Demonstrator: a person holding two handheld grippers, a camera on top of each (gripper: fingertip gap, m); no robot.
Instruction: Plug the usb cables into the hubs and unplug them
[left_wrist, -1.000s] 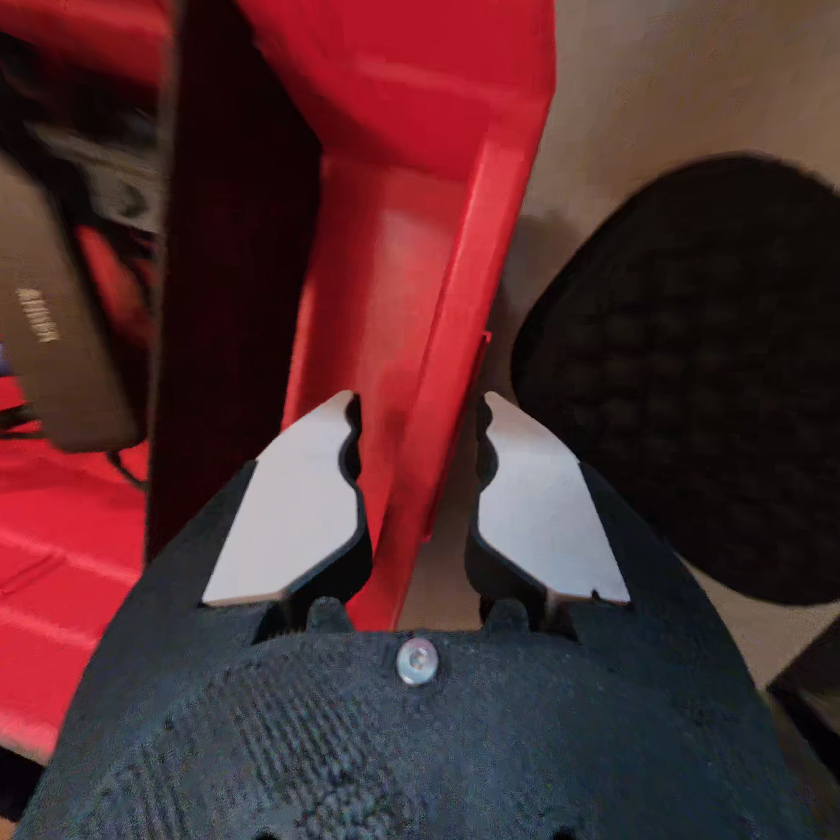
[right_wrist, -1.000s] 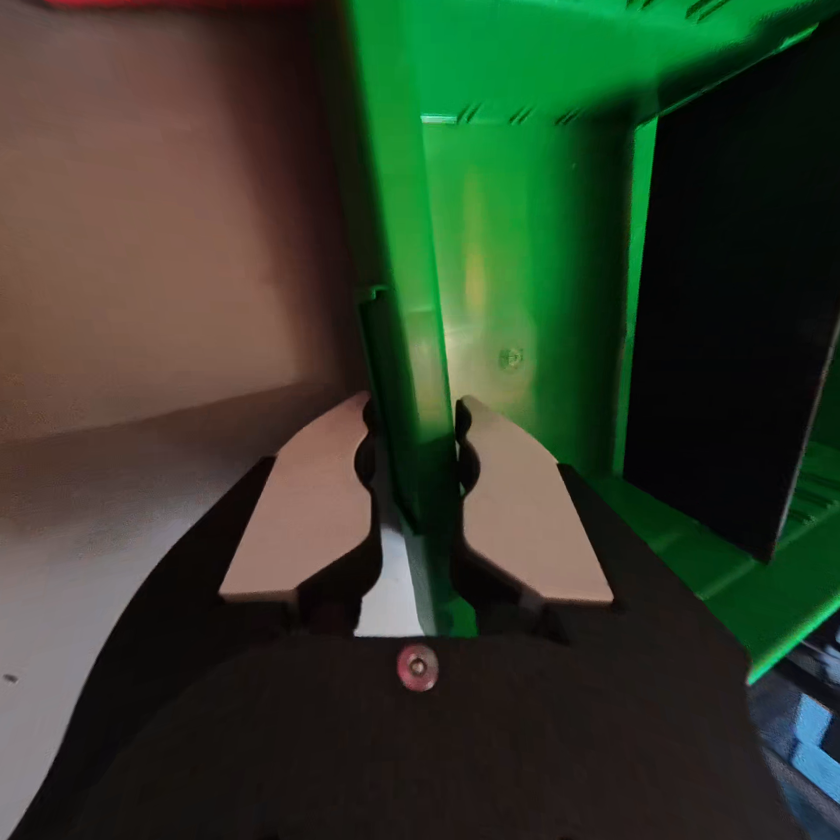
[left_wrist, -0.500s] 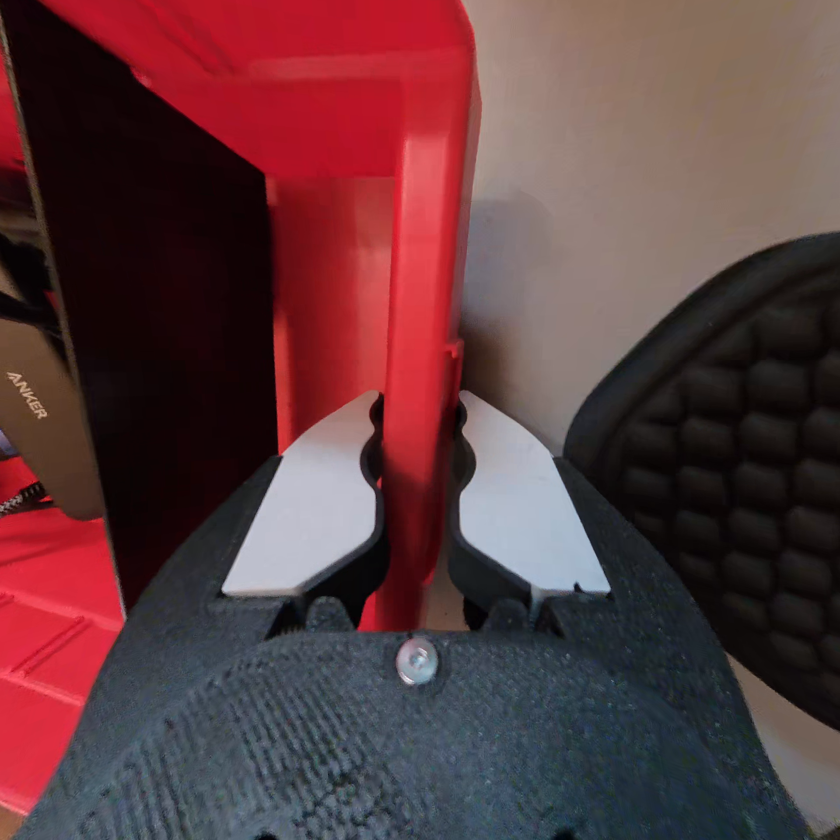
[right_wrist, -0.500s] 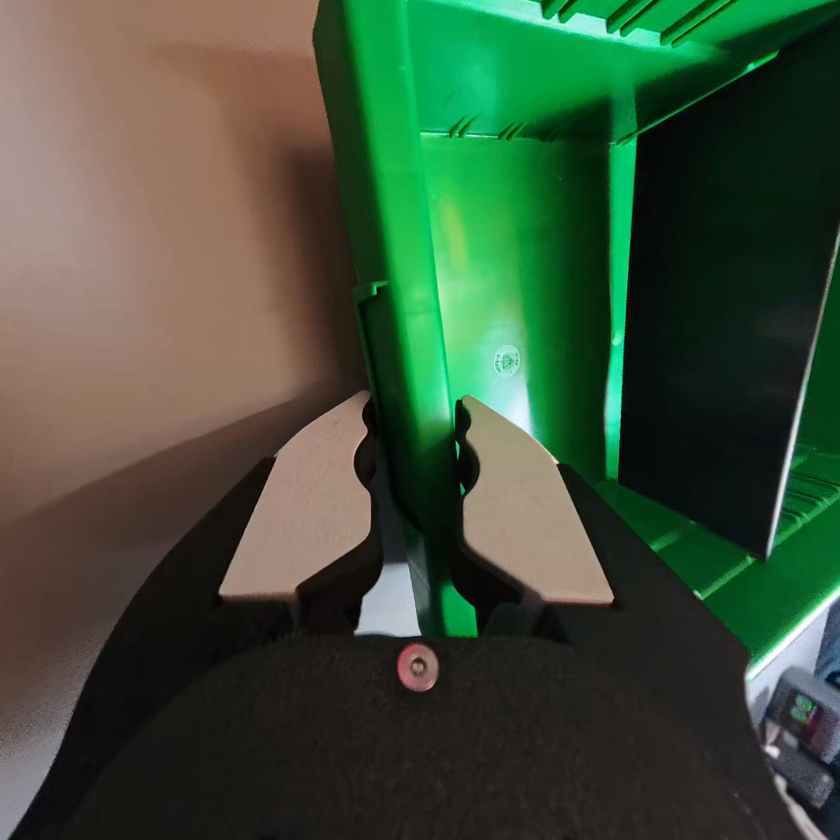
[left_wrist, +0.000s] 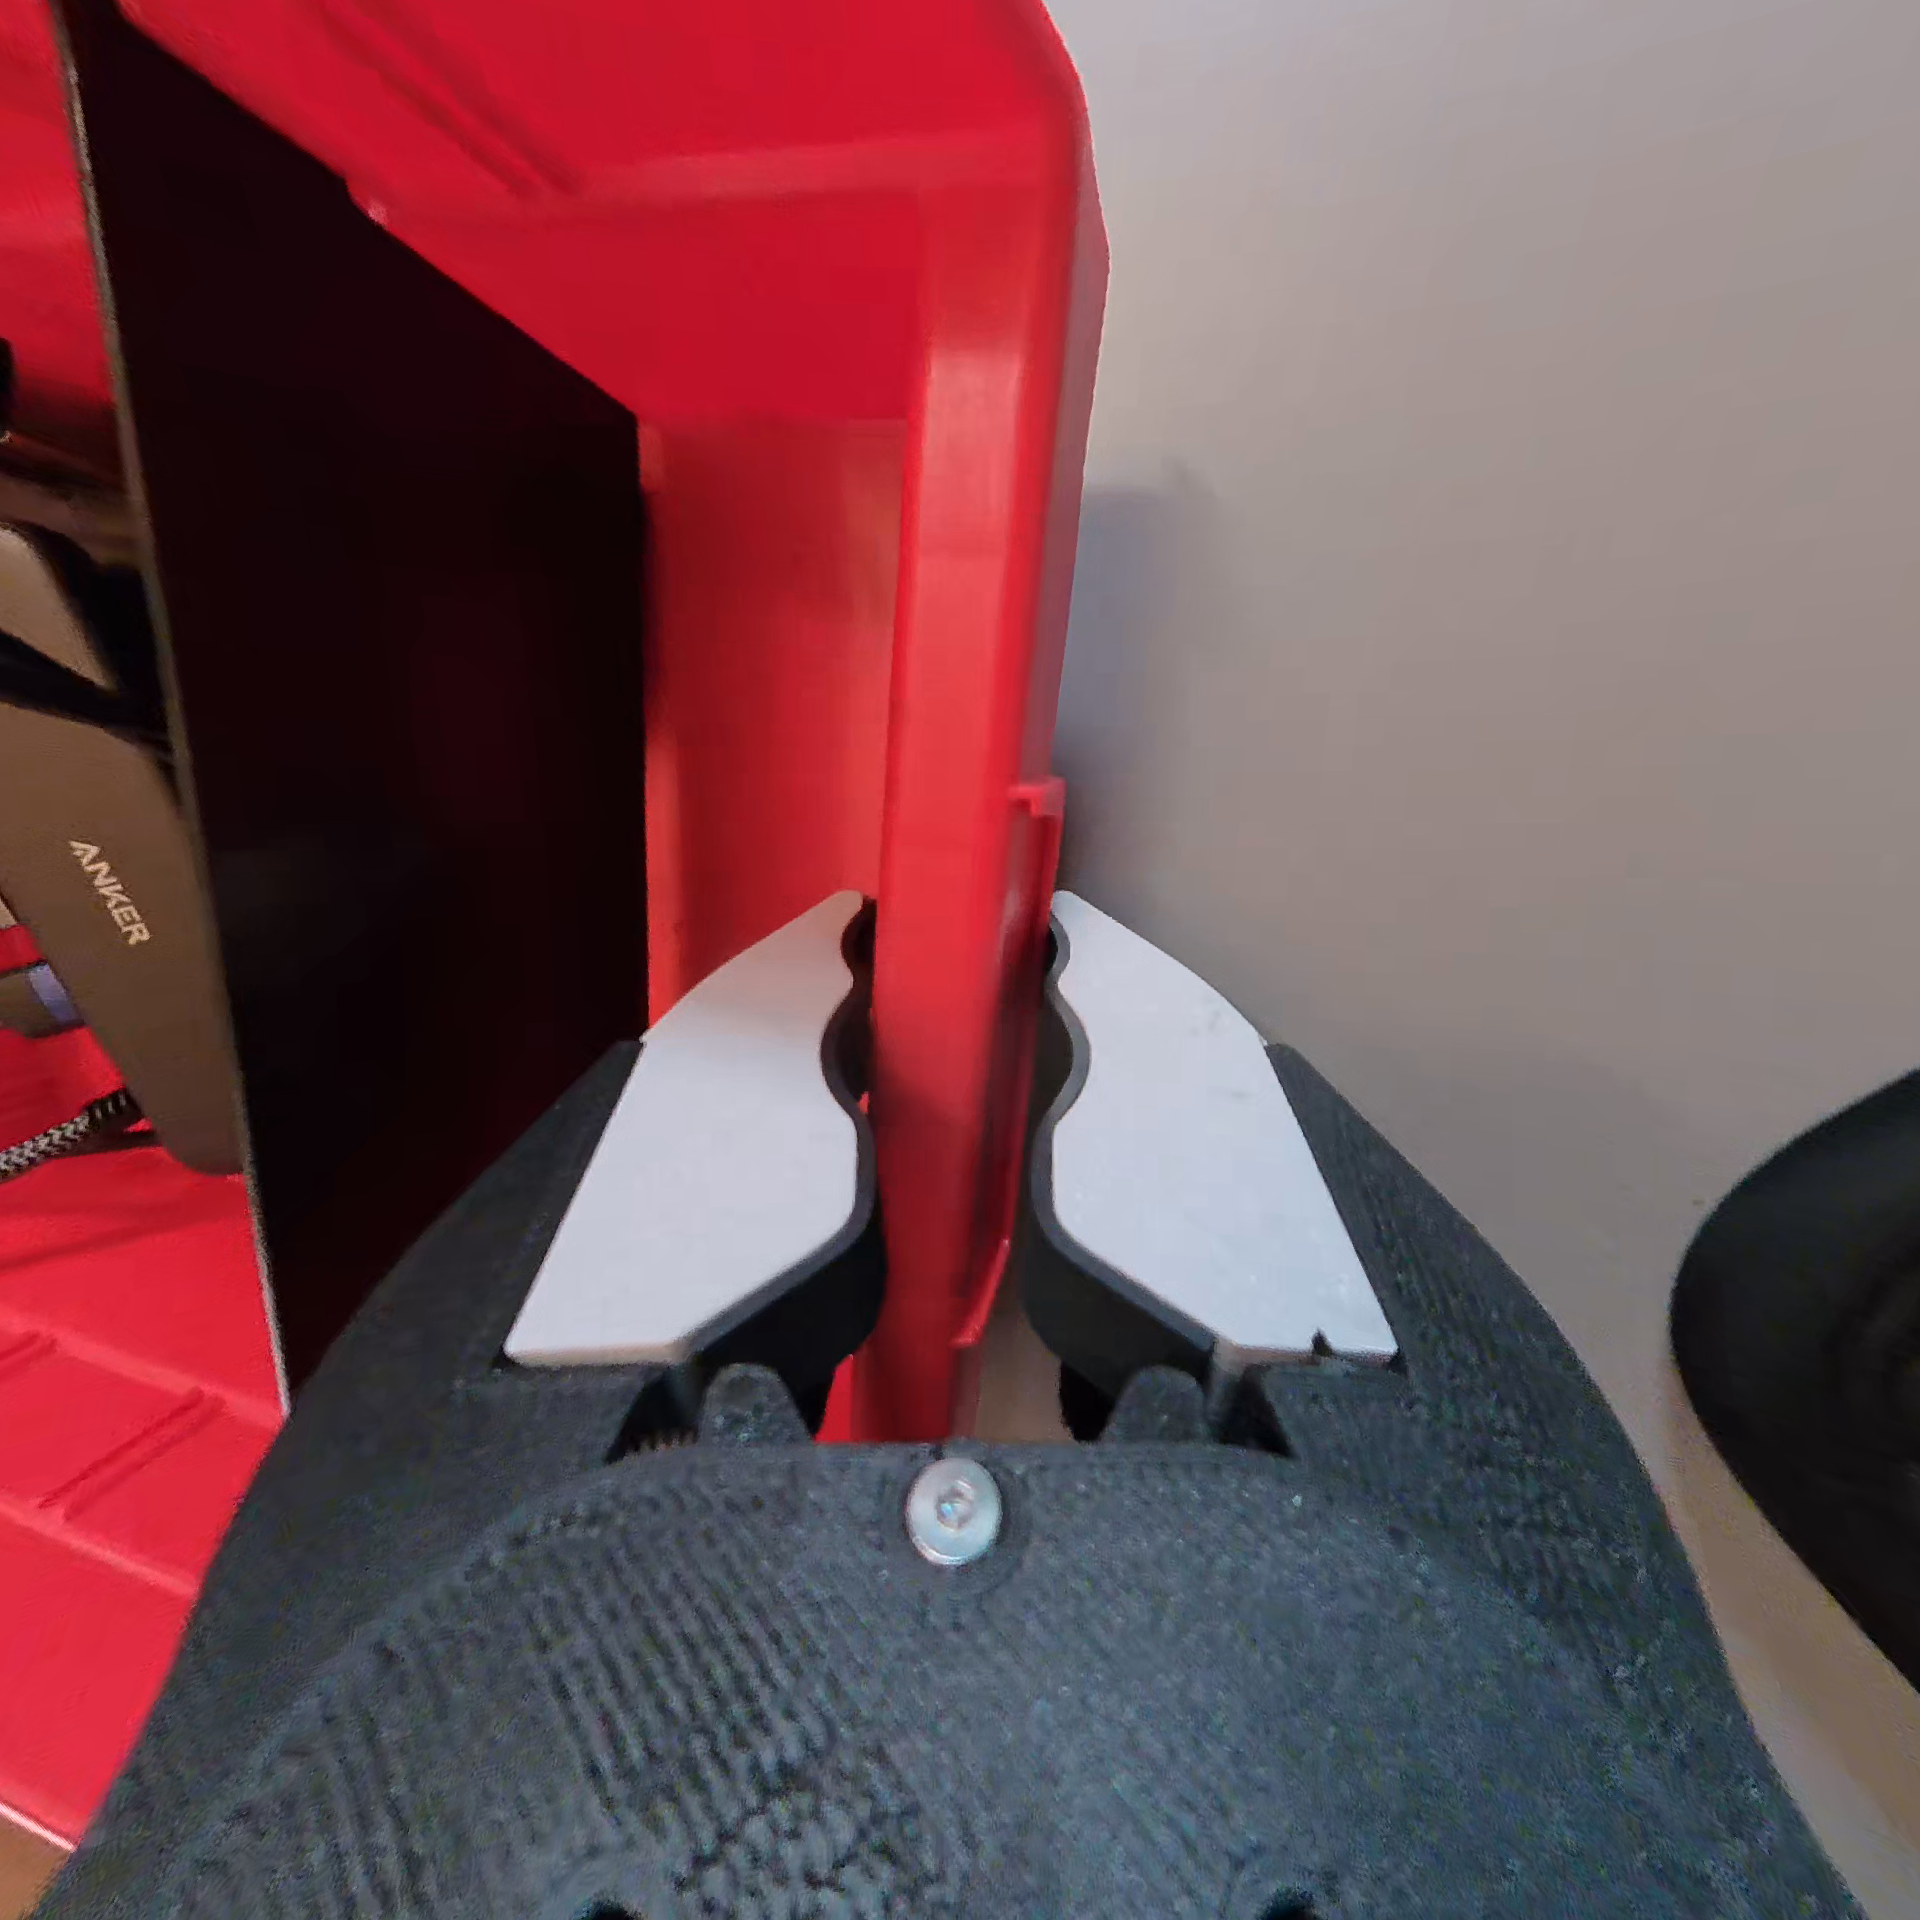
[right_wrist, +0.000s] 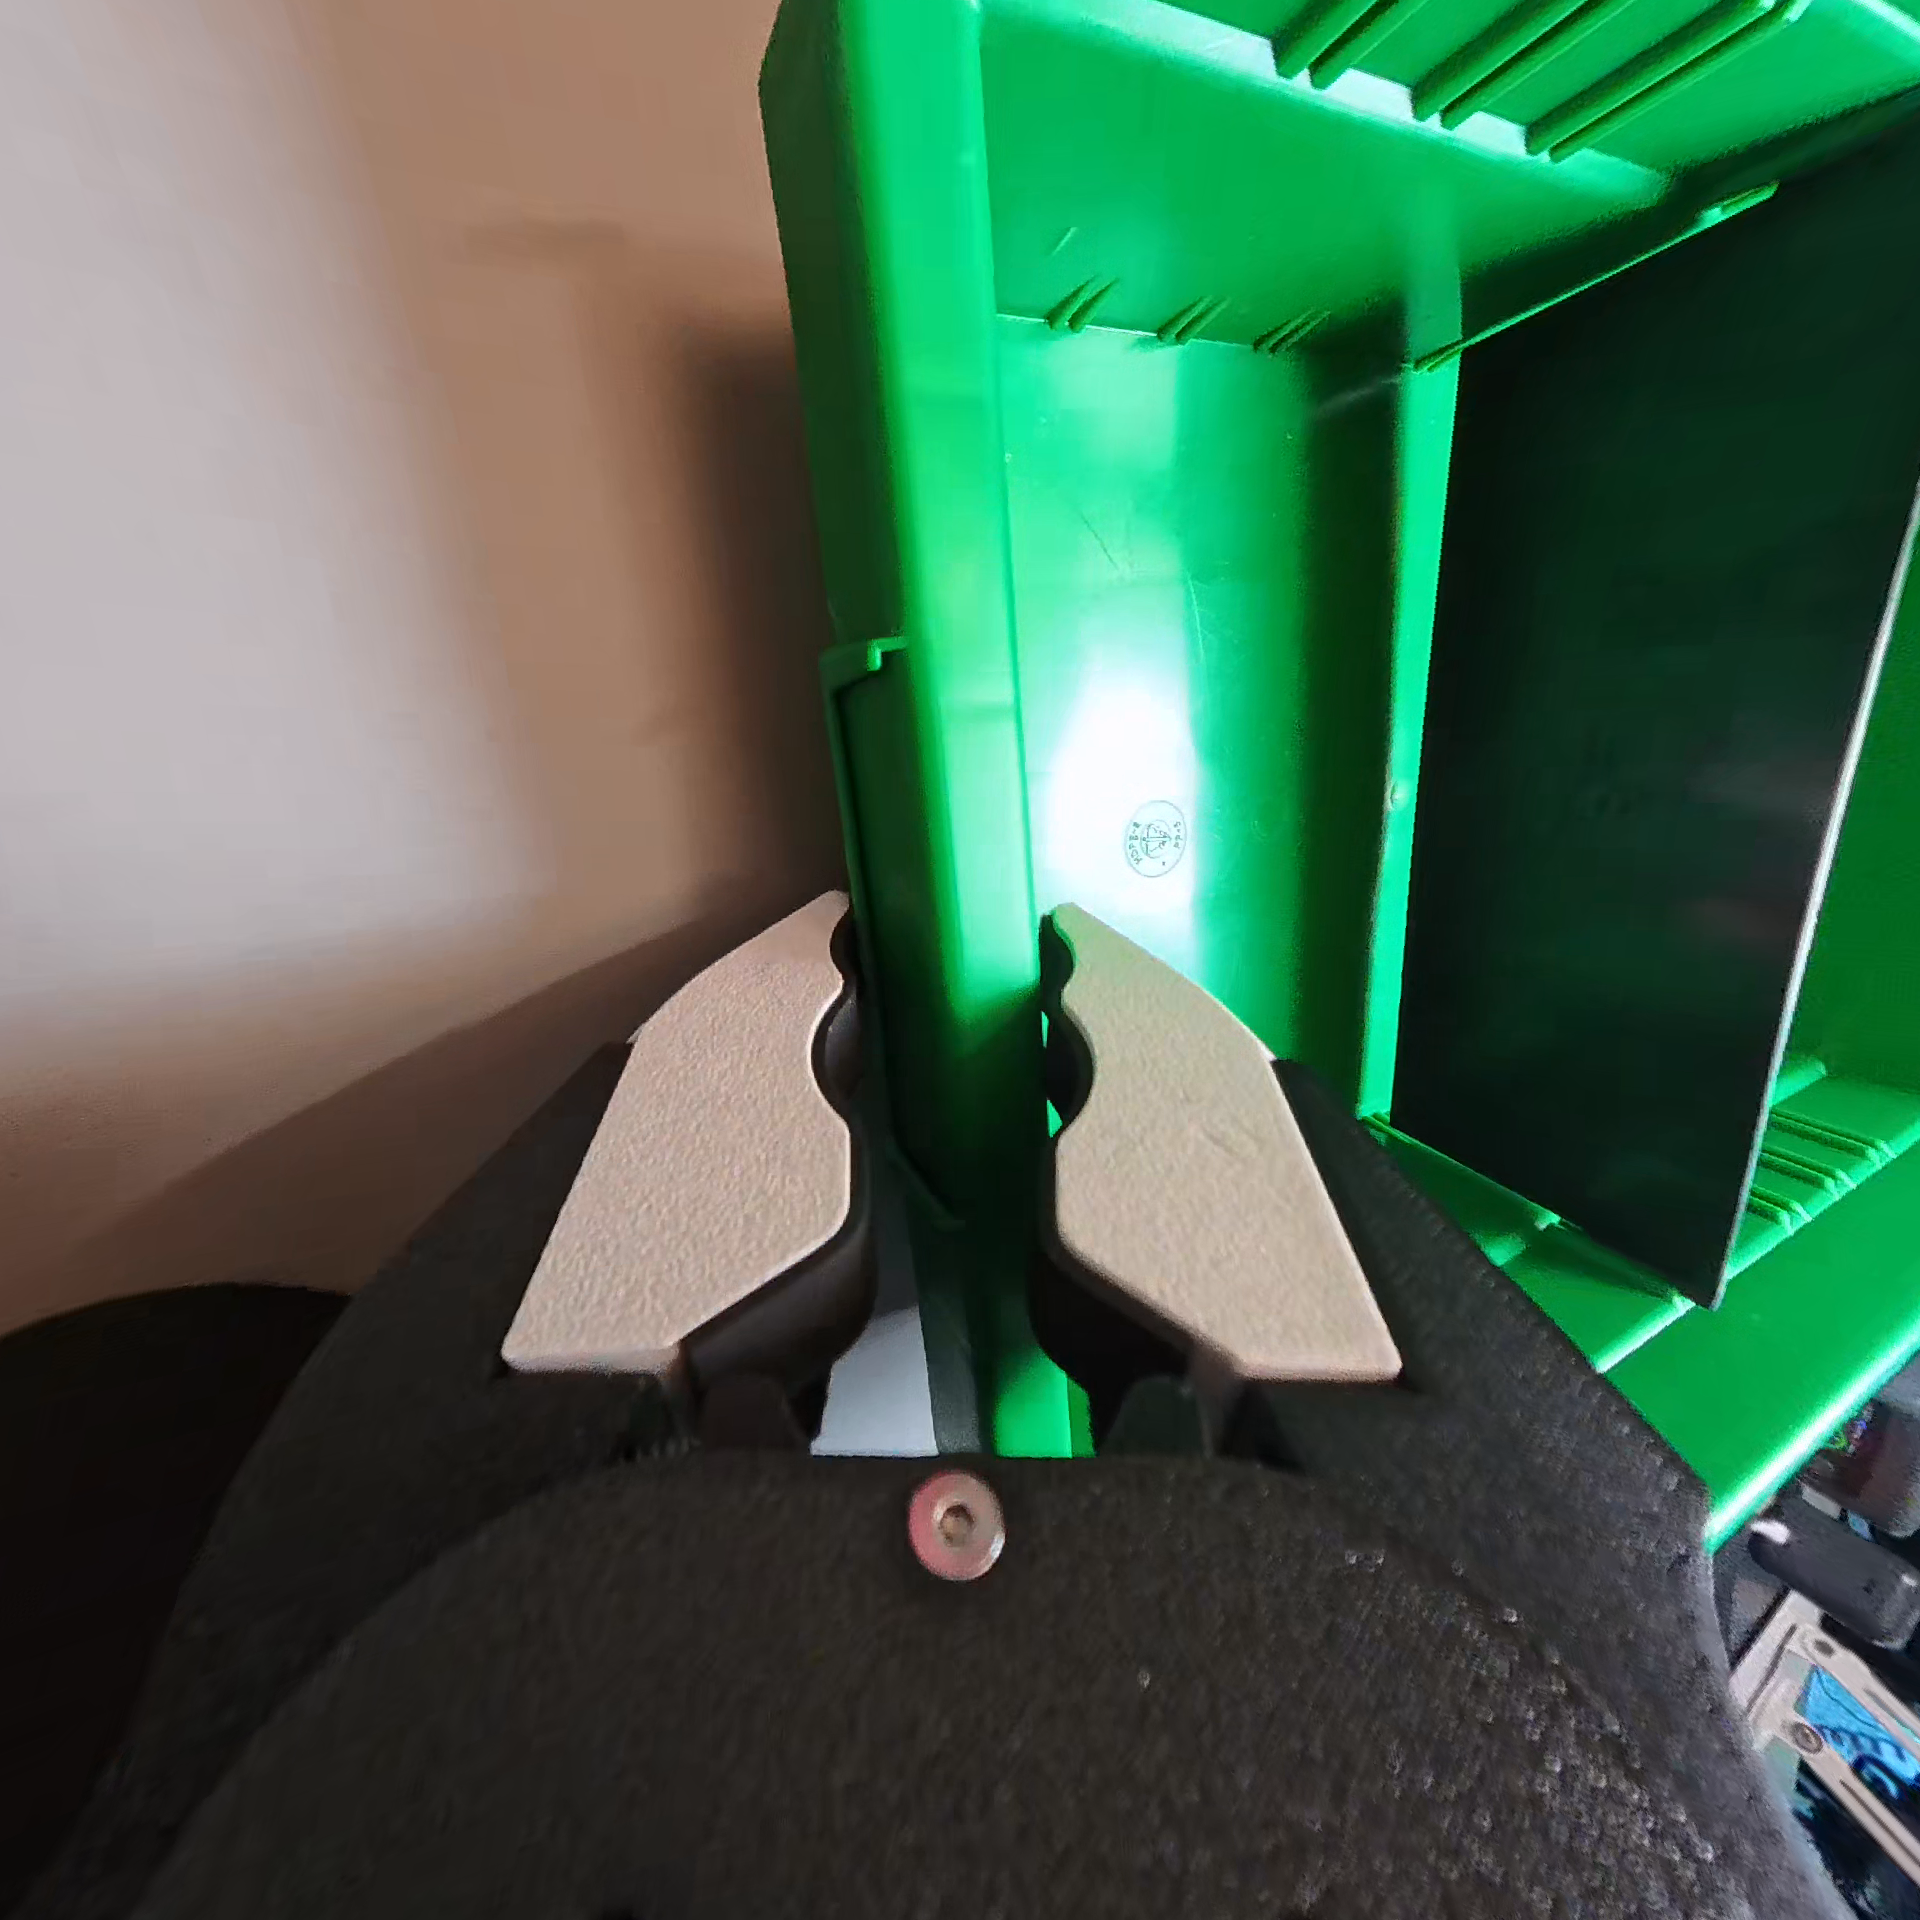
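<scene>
Left gripper (left_wrist: 954, 914) fingers clamp the upright red bin (left_wrist: 977, 623) wall; right gripper (right_wrist: 945, 920) fingers, the green bin (right_wrist: 935, 520).

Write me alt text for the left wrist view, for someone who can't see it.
The left gripper is clamped on the wall of a red plastic bin, one finger inside and one outside. Inside the bin stand a black divider panel and, beyond it at the frame's left, a grey usb hub with a braided cable. A pale wall lies behind.
</scene>
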